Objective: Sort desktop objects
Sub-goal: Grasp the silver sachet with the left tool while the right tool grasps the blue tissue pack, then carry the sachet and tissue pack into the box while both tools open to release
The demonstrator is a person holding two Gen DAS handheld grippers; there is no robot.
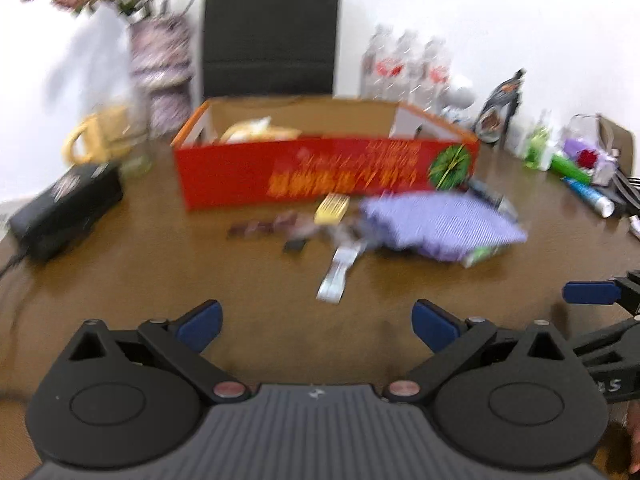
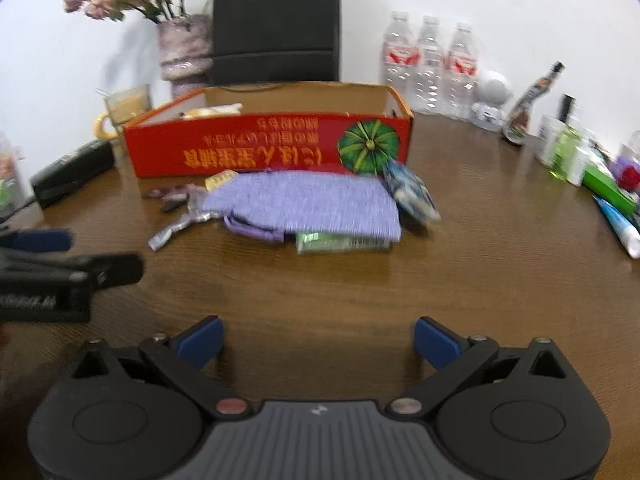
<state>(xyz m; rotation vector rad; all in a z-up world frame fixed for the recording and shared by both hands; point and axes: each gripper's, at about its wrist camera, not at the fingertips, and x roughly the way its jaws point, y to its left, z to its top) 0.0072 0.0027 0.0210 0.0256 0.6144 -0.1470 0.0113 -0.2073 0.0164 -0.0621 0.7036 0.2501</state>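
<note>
Both wrist cameras sit low above the table (image 2: pixel 460 280), facing 12 o'clock; both show the red box (image 1: pixel 320 172) and purple cloth (image 2: pixel 304 204).

Purple cloth pouch (image 2: pixel 312 204) flat on table, w/ small packets, before red box (image 2: pixel 268 148)

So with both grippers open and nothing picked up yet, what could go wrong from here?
1. The purple cloth pouch lies over a green packet and against a blue packet; gripping it may drag those along.
2. The silver wrapper and the small dark pieces lie flat on the table, so fingers may slip off them.
3. The left gripper and right gripper are close together and could collide.
</note>
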